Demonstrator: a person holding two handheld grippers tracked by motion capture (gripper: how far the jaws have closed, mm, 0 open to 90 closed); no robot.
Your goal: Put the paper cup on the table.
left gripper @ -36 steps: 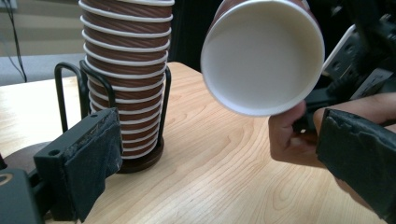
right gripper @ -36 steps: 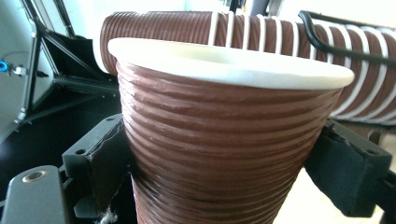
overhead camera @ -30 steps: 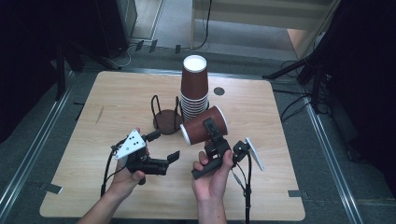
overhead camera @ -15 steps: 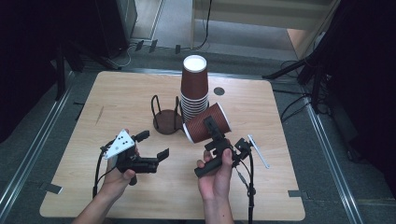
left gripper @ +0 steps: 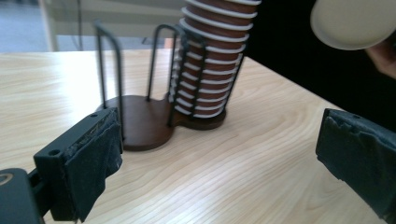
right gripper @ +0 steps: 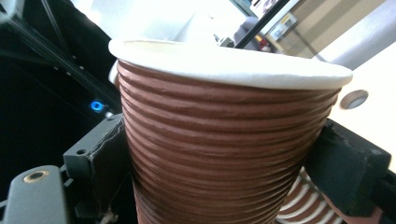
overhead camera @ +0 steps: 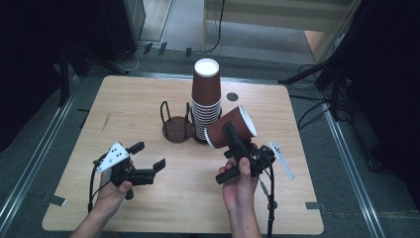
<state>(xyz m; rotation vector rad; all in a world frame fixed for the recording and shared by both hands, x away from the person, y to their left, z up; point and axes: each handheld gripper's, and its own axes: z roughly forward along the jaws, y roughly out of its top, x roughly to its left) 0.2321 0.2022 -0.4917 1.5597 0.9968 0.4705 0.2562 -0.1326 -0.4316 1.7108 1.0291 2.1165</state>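
From the high view, a wooden desk carries a dark two-slot cup holder near its centre, its right slot filled by a tall stack of brown ribbed paper cups. At about four o'clock from the stack, the right gripper holds a single brown cup lifted and tilted, white rim pointing toward two o'clock. The left gripper sits low at about seven o'clock from the holder, fingers spread and grasping nothing.

In the left gripper view, its two padded fingers stand wide apart, framing the holder's empty slot and the stack beyond; the lifted cup's white end hangs at one o'clock.

In the right gripper view, the fingers clench the ribbed cup on both sides just below its rim.

To do this step well, I would judge the grip should stay gentle enough not to crush the thin wall. The cup needs levelling upright before it goes down between the wires of the free slot, with the left gripper ready to steady the base.
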